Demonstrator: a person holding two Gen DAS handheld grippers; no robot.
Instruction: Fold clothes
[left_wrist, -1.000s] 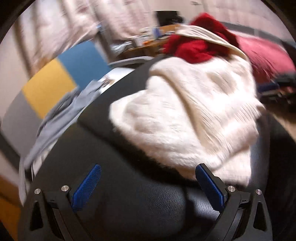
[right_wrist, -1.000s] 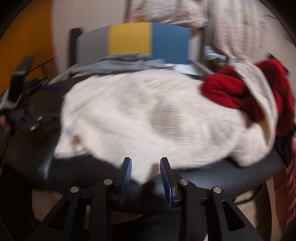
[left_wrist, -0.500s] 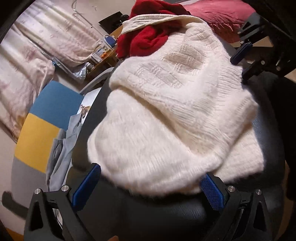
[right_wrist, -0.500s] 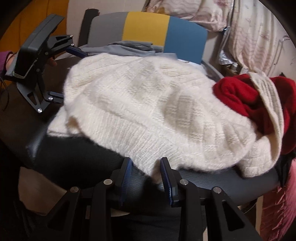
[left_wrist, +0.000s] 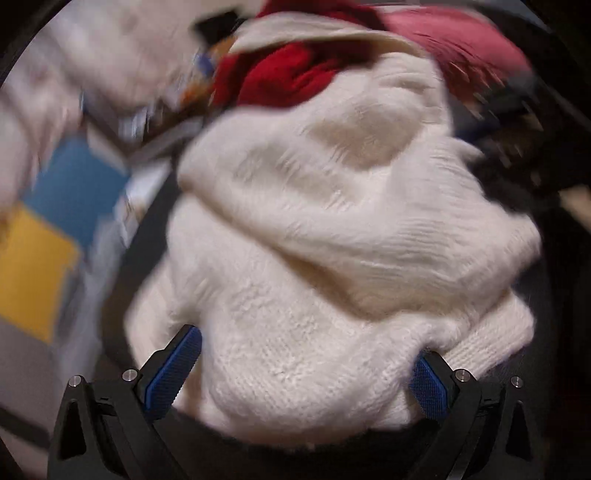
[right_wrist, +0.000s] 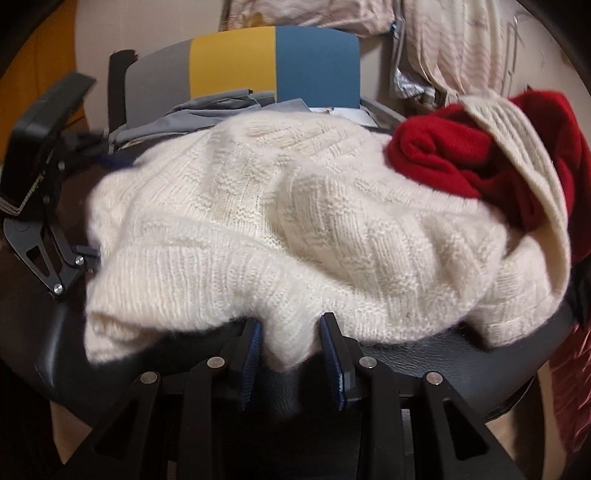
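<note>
Between the blue pads of the right gripper (right_wrist: 291, 350) sits a fold of the cream knit sweater (right_wrist: 295, 229), at its ribbed near edge; the jaws stand partly closed with the pads against the wool, so this reads as a pinch on the hem. From that tool the sweater spreads away and to both sides over the black seat (right_wrist: 424, 358), its long axis running crosswise, with the red garment (right_wrist: 443, 158) at the far right end. At the far left end, the left gripper (left_wrist: 301, 369) straddles the sweater's thick edge with its jaws wide and no clear squeeze; the view is blurred, so contact is uncertain. The right hand has the nearer hold, and the left must likely close before the sweater can be lifted and spread.
</note>
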